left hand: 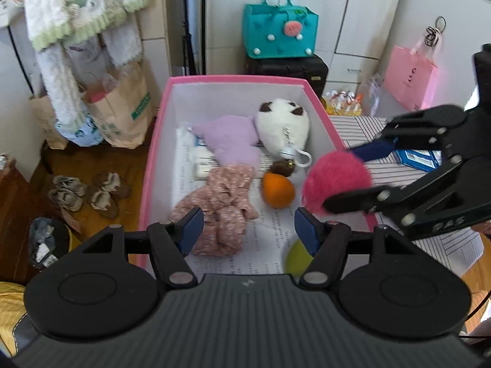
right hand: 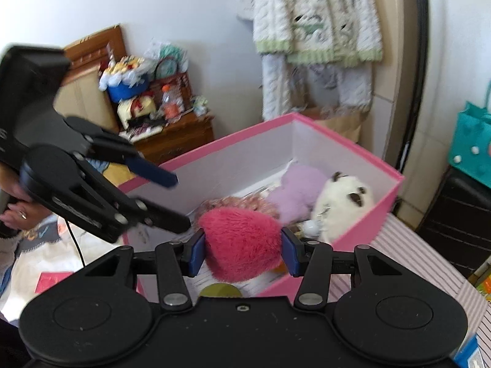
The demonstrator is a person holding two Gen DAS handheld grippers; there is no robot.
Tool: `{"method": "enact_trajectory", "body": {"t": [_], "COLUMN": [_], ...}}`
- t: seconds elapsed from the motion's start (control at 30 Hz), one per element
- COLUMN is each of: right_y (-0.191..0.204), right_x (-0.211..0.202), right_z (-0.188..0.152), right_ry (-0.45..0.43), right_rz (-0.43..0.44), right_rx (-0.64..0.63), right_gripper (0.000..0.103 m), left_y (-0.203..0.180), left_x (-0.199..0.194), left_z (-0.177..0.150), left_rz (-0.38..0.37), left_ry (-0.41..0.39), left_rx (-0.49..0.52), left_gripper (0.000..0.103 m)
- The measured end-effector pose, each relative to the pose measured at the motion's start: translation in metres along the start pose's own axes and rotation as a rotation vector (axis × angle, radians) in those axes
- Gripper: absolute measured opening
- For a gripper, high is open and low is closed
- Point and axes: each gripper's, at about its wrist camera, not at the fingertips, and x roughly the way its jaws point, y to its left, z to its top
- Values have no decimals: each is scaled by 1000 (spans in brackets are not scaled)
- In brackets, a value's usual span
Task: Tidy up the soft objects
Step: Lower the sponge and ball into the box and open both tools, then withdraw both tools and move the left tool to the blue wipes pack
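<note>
The right gripper point(right hand: 242, 253) pinches the pink pom-pom point(right hand: 241, 243) over the near corner of the pink box point(left hand: 233, 78); the step in hand is dropping it in. The left gripper point(left hand: 248, 230) hovers wide and empty above the box. Next: move the pom-pom inward, then part the fingers.

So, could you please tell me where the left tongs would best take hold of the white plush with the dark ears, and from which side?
Grip the white plush across its rounded body, coming from above: it lies at the far end of the pink box, against the right wall, the purple plush alongside. Avoid the keychain clip at its near end.
</note>
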Motion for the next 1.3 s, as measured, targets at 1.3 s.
{"method": "enact_trajectory", "body": {"t": [1.3], "right_y": [51], "right_x": [-116], "right_z": [-23], "right_ry": [-53], "right_rz": [-104], "right_rx": [-12], "right_gripper": [68], "left_y": [-77], "left_x": [-97], "left_z": [-21], "left_rz": [-31], "left_ry": [-83], "left_rx": [131], "left_gripper": [74]}}
